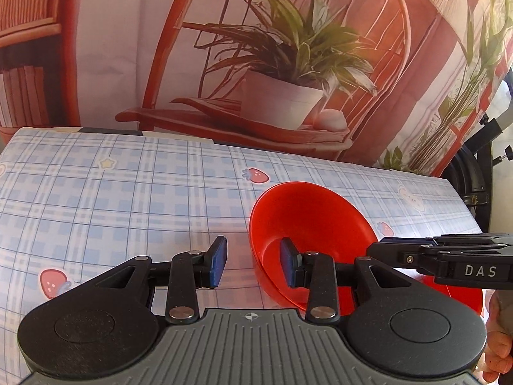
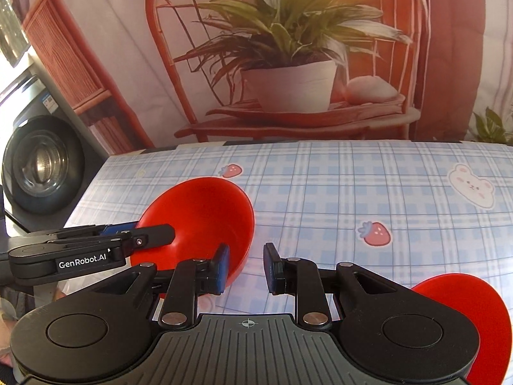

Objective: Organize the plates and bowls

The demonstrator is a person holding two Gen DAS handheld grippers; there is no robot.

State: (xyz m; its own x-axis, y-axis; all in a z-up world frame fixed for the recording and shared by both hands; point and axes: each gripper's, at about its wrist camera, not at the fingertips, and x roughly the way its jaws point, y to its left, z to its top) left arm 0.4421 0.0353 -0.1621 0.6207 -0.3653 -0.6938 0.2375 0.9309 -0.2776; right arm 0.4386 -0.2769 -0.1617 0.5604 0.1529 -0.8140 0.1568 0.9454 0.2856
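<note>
A red bowl (image 1: pixel 307 224) sits on the checked tablecloth; it also shows in the right wrist view (image 2: pixel 198 215). My left gripper (image 1: pixel 253 261) is open; its right finger is inside the bowl and its left finger is outside, so the jaws straddle the near rim. My right gripper (image 2: pixel 246 268) is open and straddles the bowl's opposite rim; its left finger is inside. A second red dish (image 2: pixel 461 314) lies at the lower right, partly hidden by my right gripper; it also shows in the left wrist view (image 1: pixel 455 292).
The table (image 2: pixel 352 192) wears a blue checked cloth with strawberry and bear prints. A printed backdrop (image 2: pixel 288 64) of a chair and potted plant hangs behind the far edge. A washing machine (image 2: pixel 38 163) stands beyond the table's left side.
</note>
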